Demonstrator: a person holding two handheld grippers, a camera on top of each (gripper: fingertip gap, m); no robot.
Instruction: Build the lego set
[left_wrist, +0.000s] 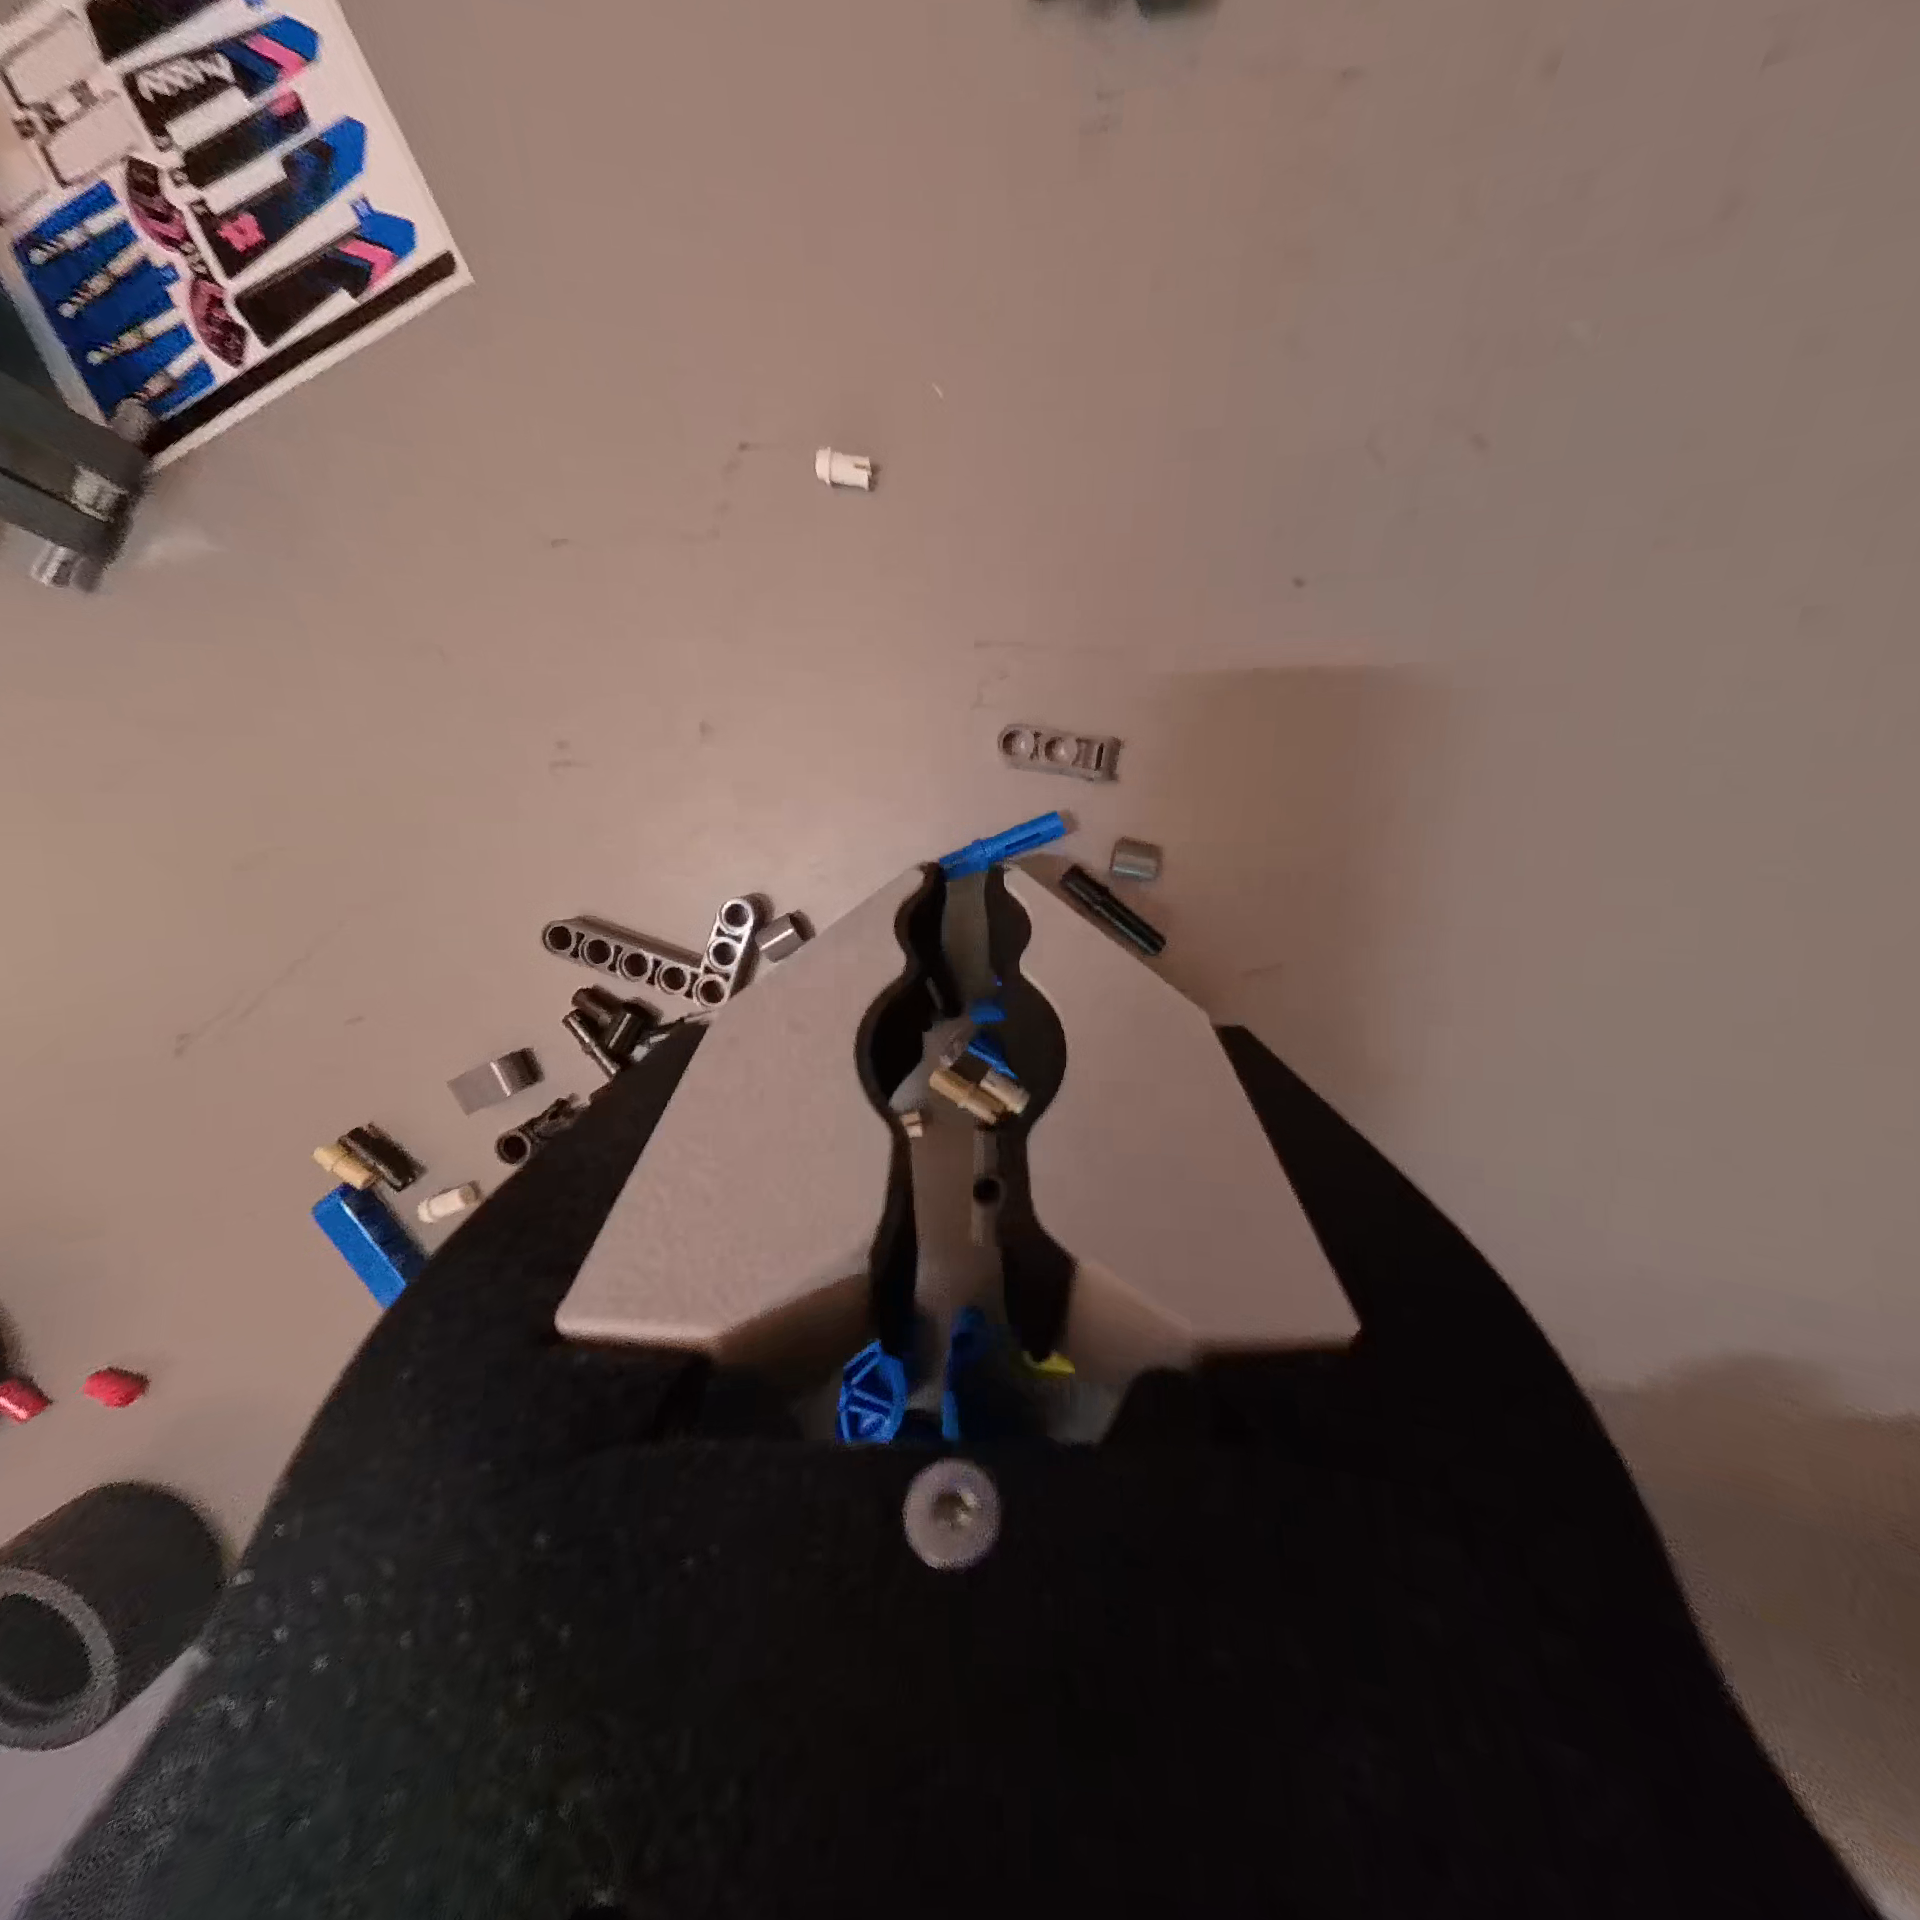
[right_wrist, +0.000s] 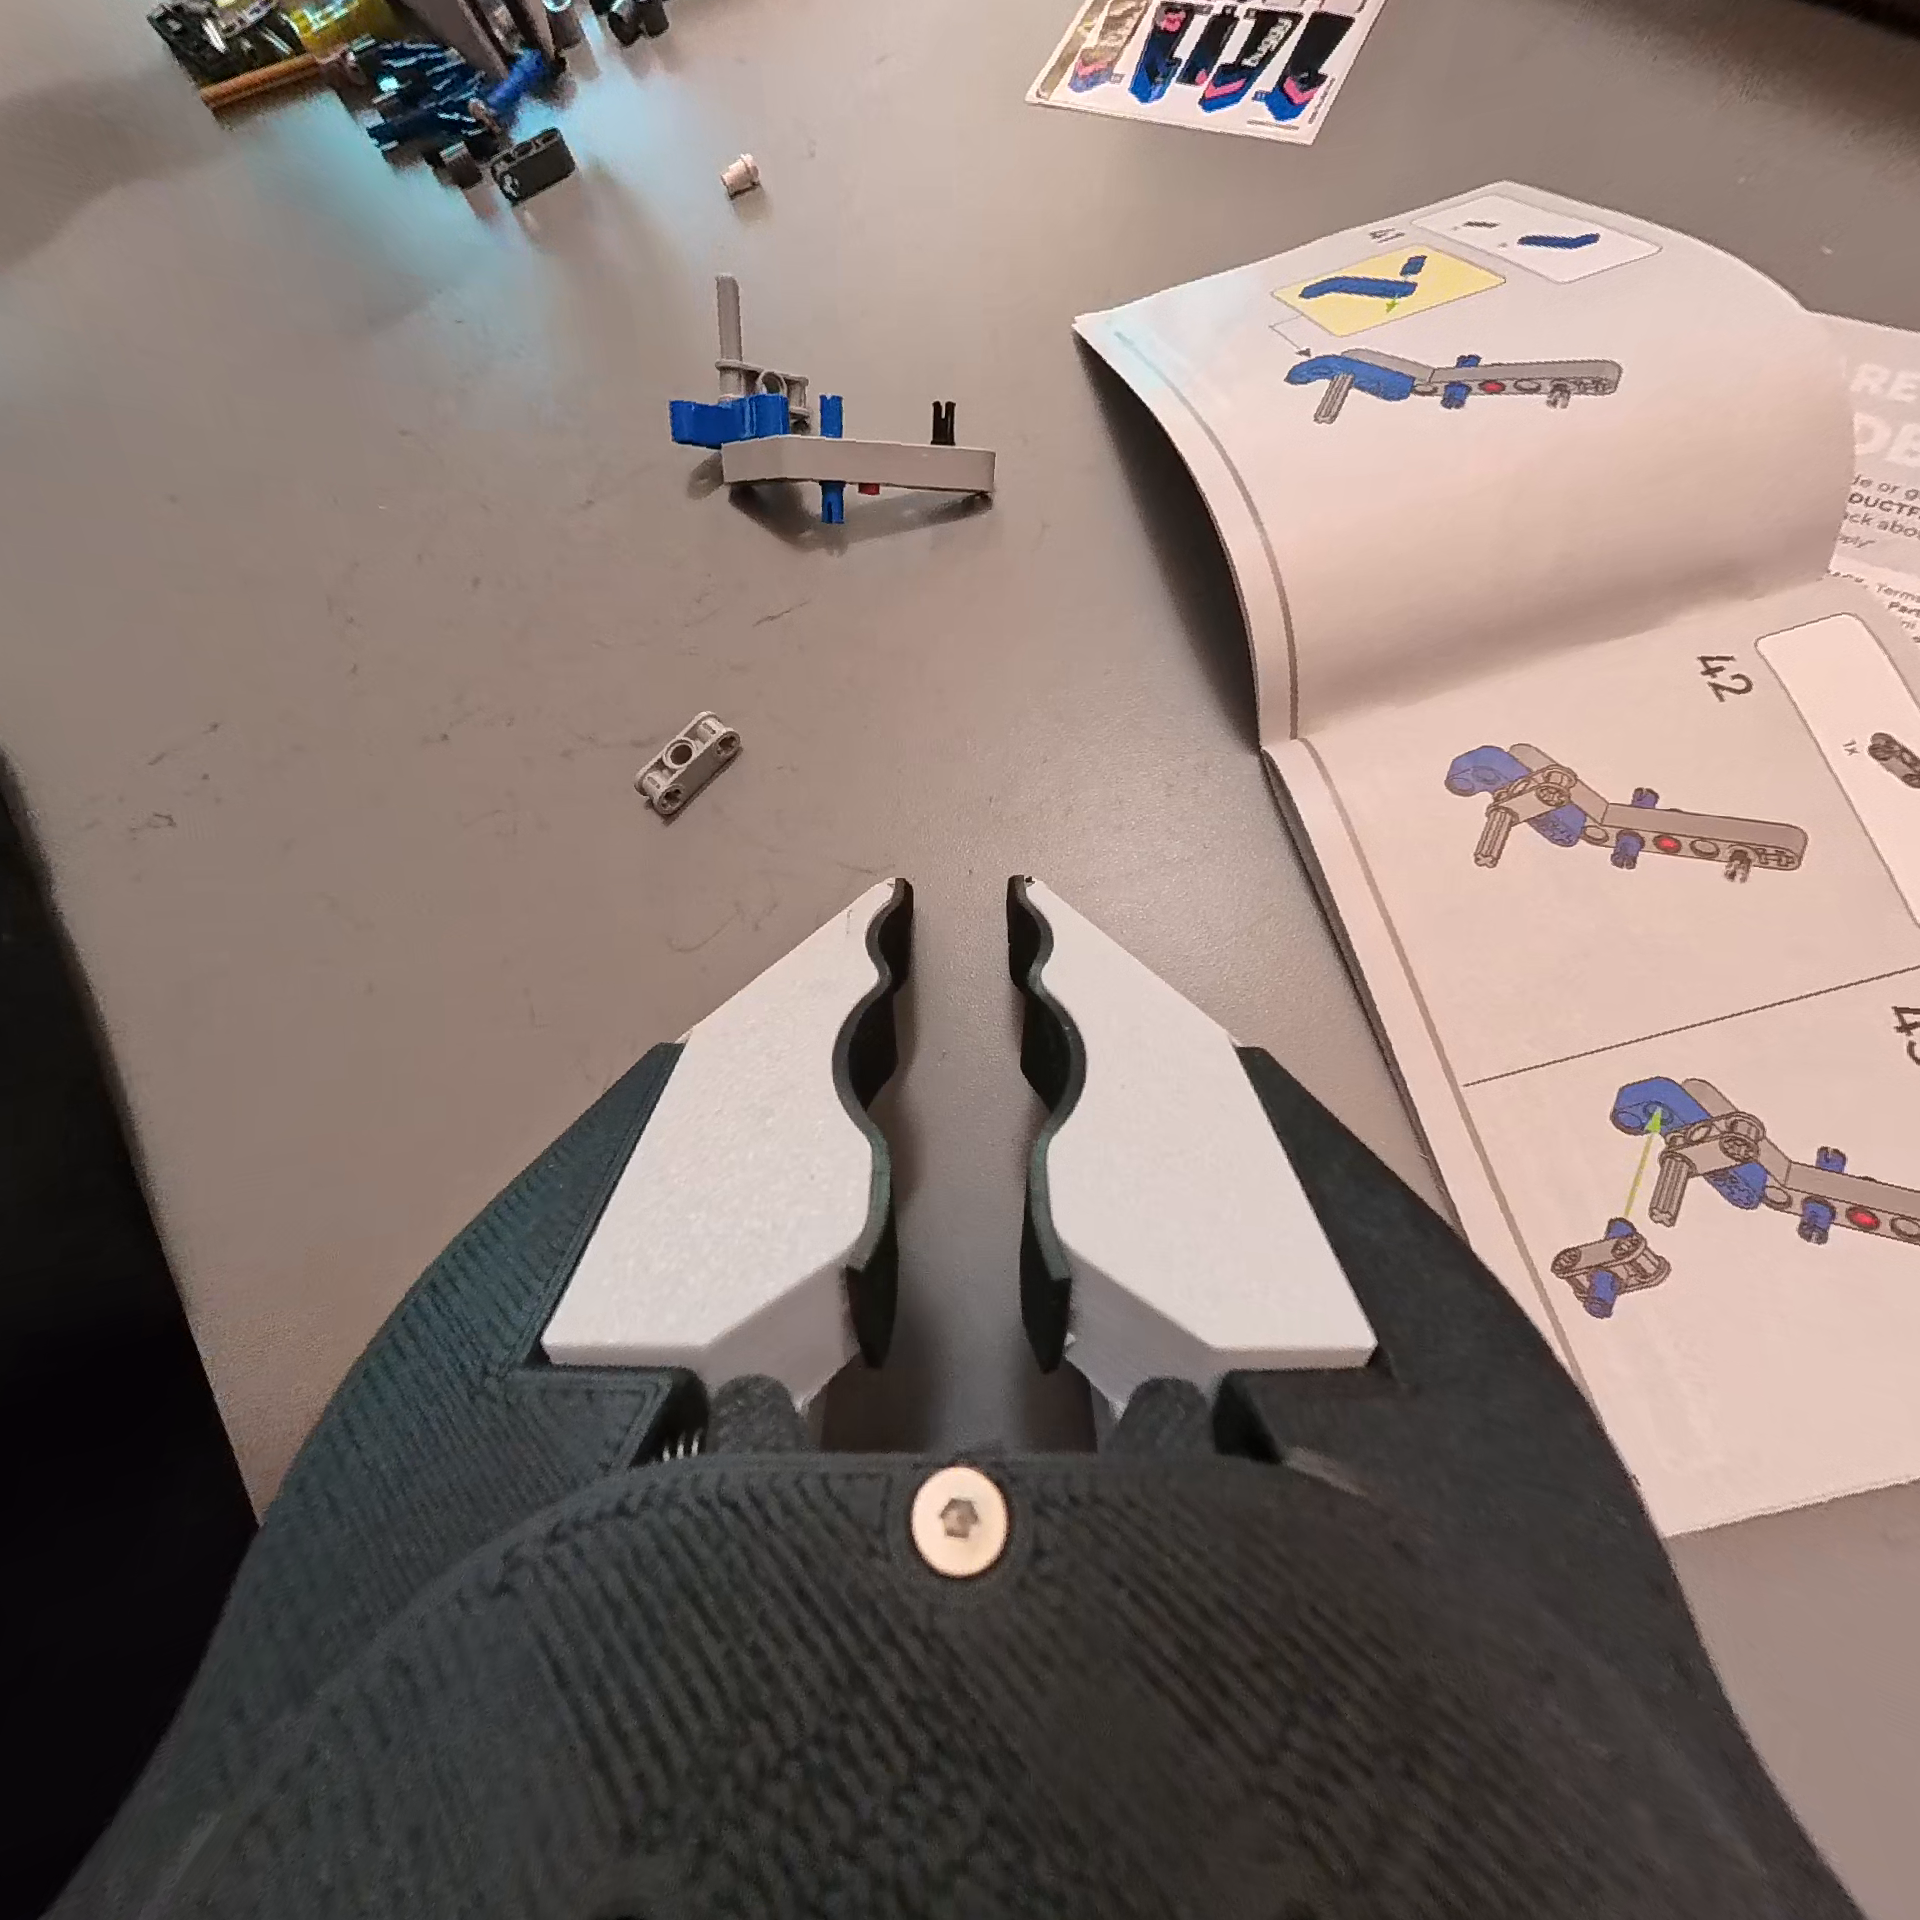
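My left gripper (left_wrist: 971, 875) hovers over loose pieces, its fingers nearly together, shut on the end of a blue pin (left_wrist: 1023, 831) that sticks out past the tips to the right. More blue and tan pieces show through the gap below. My right gripper (right_wrist: 961, 885) is open by a narrow gap and empty, low over the table. Ahead of it lies a small grey connector (right_wrist: 686, 753). Farther off lies the part-built grey and blue assembly (right_wrist: 857, 457) with an upright grey axle.
An open instruction booklet (right_wrist: 1558, 675) lies at the right and a sticker sheet (right_wrist: 1205, 62) (left_wrist: 208, 208) at the back. Loose parts surround the left gripper: a grey L-beam (left_wrist: 644, 961), a black pin (left_wrist: 1112, 912), a grey flat piece (left_wrist: 1060, 750), a white pin (left_wrist: 847, 468) and a black tyre (left_wrist: 73, 1621). About 30 cm separates my left fingertips from my right. The left gripper is farther from the small grey connector (right_wrist: 686, 753), some 25 cm, than the right, some 5 cm.
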